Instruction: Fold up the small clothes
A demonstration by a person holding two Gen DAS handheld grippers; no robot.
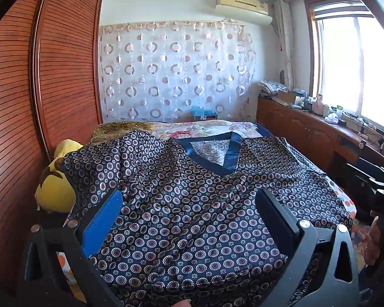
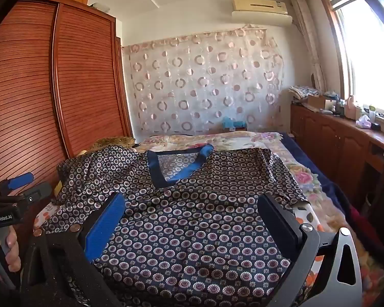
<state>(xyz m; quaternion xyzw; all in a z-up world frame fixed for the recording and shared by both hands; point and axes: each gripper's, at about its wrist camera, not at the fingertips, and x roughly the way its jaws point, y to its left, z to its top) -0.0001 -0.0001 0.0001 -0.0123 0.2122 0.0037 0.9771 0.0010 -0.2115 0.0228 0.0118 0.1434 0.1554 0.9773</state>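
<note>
Left wrist view: the navy satin circle-print V-neck top (image 1: 192,204) lies spread on the floral-quilted bed (image 1: 207,126), neckline at 12 o'clock. The left tool (image 1: 192,220) and right tool (image 2: 192,225) hang above it, jaws wide, empty. The fabric looks light, limp and slippery; pinch the rumpled sleeve at 10 o'clock.

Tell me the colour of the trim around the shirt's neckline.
Solid satin blue on the neckline trim, clearest in the left wrist view.

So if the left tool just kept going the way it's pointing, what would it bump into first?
Most likely the patterned shirt spread on the bed: the open left tool tilts slightly down toward it, nothing between. Depth is hard to judge.
</note>
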